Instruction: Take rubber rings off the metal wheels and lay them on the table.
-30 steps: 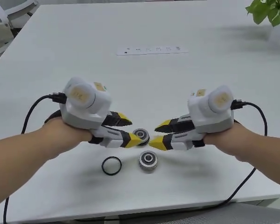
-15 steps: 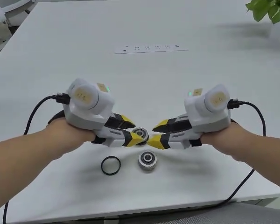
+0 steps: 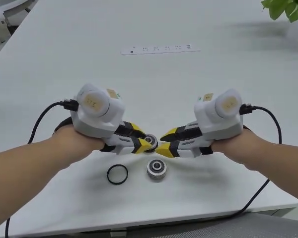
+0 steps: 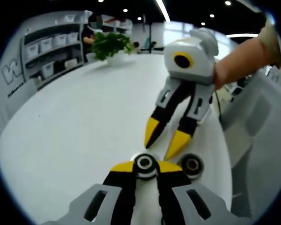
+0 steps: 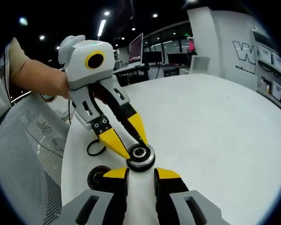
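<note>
White table (image 3: 228,69), matt and broad; a power strip (image 3: 160,49) sits flush in it near the far side, and a plant (image 3: 285,9) shows at the far right corner. The left gripper view shows shelves (image 4: 47,51) with bins along one wall and strip lights overhead; the right gripper view shows a mesh chair (image 5: 28,140) at the table's near edge.

Left gripper (image 3: 145,141): held above the near part of the table, jaws clenched on a wheel (image 3: 150,141); the wheel is pinched at the yellow tips, clear of the surface, and carries a dark outer band; its hub faces the right gripper's camera.

Right gripper (image 3: 162,143): points at the left gripper, tip to tip; jaws parted and gripping nothing; its tips stand just beside the held wheel, one above and one below in the head view; whether they touch it cannot be told.

Second wheel (image 3: 157,168): flat on the table, just below the meeting tips and nearer the person; apart from both grippers.

Ring (image 3: 117,174): black, lying flat on the table just left of the second wheel, not touching it; under the left gripper's body in the head view.

A black cable (image 3: 39,124) trails from each gripper over the near edge.
</note>
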Available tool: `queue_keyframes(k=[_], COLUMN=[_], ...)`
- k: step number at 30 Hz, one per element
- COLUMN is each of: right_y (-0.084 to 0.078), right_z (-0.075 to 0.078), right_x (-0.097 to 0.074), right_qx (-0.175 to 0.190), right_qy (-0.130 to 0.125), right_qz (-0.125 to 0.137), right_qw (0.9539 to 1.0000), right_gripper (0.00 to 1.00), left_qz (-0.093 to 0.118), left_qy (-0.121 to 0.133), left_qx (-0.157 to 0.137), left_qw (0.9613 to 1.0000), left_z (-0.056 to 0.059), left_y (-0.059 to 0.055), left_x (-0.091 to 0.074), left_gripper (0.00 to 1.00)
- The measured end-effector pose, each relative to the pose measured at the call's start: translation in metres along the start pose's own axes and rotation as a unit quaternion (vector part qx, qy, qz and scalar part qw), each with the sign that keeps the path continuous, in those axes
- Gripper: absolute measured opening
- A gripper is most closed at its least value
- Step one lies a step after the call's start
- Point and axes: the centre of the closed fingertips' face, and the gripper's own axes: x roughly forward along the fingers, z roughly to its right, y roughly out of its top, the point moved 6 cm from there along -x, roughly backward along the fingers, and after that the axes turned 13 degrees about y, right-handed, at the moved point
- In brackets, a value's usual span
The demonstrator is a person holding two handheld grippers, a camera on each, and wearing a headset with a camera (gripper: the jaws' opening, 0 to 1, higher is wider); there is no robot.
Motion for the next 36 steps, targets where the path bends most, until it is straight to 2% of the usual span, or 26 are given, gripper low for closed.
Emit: queue_keyframes(k=[13, 22, 36], right_y=[0.004, 0.003, -0.001], right_z=[0.0, 0.002, 0.002], right_x=[0.005, 0.011, 0.006], right_qx=[0.0, -0.006, -0.005], right_qy=[0.004, 0.005, 0.0], right_qz=[0.002, -0.005, -0.006], right_qw=[1.0, 1.0, 1.0], right_gripper=[0.19, 0.21, 0.07], left_qz=[0.002, 0.004, 0.005], left_qy=[0.012, 0.016, 0.017], left_qx=[0.016, 0.009, 0.003], left_qw=[0.9998, 0.9998, 0.9998], left_z=[0.003, 0.006, 0.005], left_y=[0.0, 0.0, 0.0], left_x=[-0.001, -0.003, -0.002], left_gripper=[0.14, 0.14, 0.14])
